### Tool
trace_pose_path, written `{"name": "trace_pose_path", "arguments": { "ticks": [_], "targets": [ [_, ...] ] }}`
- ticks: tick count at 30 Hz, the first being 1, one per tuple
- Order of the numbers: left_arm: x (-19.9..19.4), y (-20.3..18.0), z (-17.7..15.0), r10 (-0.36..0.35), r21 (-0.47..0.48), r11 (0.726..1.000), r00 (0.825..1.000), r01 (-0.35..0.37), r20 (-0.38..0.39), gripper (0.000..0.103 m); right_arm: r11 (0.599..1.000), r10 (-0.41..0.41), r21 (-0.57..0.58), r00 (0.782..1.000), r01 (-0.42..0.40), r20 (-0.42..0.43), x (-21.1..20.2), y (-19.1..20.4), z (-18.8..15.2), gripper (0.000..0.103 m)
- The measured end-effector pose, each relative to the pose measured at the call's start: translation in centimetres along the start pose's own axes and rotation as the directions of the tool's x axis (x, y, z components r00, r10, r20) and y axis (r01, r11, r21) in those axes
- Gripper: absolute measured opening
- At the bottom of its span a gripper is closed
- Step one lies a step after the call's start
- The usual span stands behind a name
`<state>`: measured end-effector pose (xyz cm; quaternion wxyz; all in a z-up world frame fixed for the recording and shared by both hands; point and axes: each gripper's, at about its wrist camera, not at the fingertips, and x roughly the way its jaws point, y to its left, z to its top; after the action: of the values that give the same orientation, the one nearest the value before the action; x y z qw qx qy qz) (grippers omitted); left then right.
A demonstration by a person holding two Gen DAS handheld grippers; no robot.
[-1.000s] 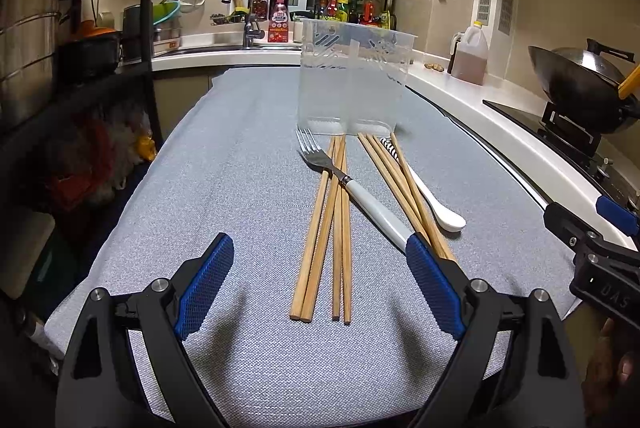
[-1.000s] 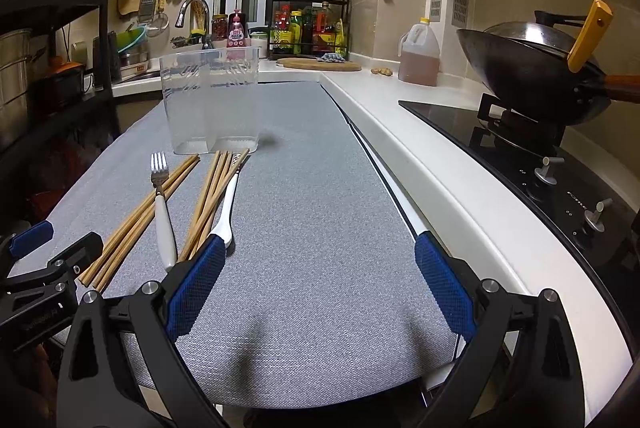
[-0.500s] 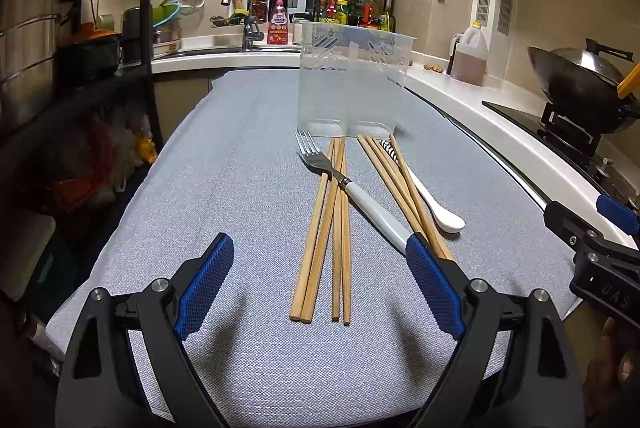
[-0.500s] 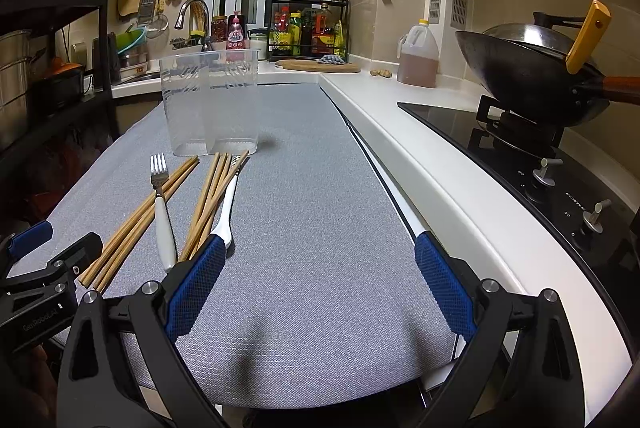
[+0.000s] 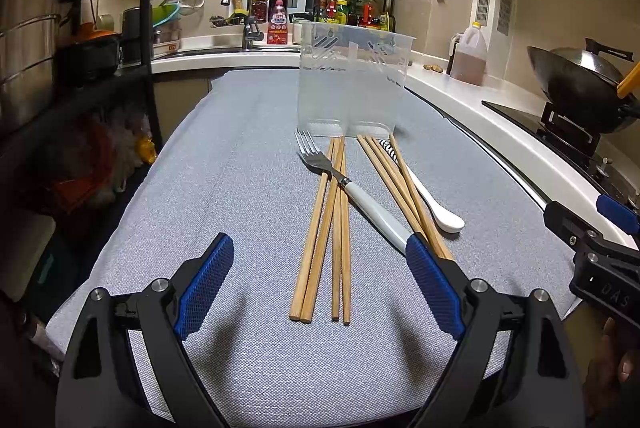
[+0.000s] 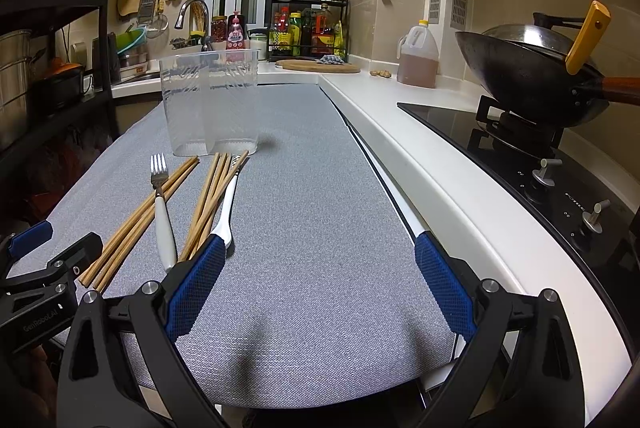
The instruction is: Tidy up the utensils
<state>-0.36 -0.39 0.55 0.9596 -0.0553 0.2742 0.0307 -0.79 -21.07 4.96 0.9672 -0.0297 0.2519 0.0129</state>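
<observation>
On the grey mat (image 5: 248,196) lie several wooden chopsticks (image 5: 326,228), a white-handled fork (image 5: 352,194) and a white spoon (image 5: 436,206), all pointing at a clear two-compartment plastic holder (image 5: 354,84). My left gripper (image 5: 320,280) hovers open just short of the chopsticks' near ends, nothing between its blue pads. My right gripper (image 6: 316,280) is open over bare mat to the right of the utensils; its left pad (image 6: 196,288) sits near the spoon (image 6: 224,216). The chopsticks (image 6: 140,216), fork (image 6: 162,204) and holder (image 6: 210,104) show left in the right wrist view.
A white counter (image 6: 420,156) runs along the mat's right edge, with a black hob and a wok (image 6: 532,76) beyond it. An oil jug (image 6: 418,54), a spice rack and a sink with faucet (image 5: 244,12) stand at the back. Dark shelving (image 5: 60,68) lines the left.
</observation>
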Motion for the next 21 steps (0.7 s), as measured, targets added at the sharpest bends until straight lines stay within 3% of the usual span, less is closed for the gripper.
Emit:
{"name": "trace_pose_path", "arguments": {
  "ticks": [6,10,16,21],
  "targets": [
    [0.0,0.0,0.0,-0.001,-0.001,1.000,1.000,0.001,0.000,0.085,1.000,-0.002,-0.003,1.000,0.002,0.000,0.0,0.0,0.0,0.090],
    [0.0,0.1,0.1,-0.008,-0.011,1.000,1.000,0.008,-0.012,0.083,1.000,0.004,0.002,1.000,-0.004,-0.005,0.2,-0.3,0.1,0.072],
    [0.6,0.7,0.1,-0.019,-0.050,0.999,0.999,0.016,-0.048,0.058,0.998,0.053,0.045,0.998,-0.051,-0.043,1.3,-0.7,0.4,0.049],
    [1.5,1.2,0.0,-0.015,-0.066,0.998,0.996,0.009,-0.090,0.037,0.982,0.147,0.129,0.986,-0.137,-0.076,2.9,-0.4,1.2,0.042]
  ]
}}
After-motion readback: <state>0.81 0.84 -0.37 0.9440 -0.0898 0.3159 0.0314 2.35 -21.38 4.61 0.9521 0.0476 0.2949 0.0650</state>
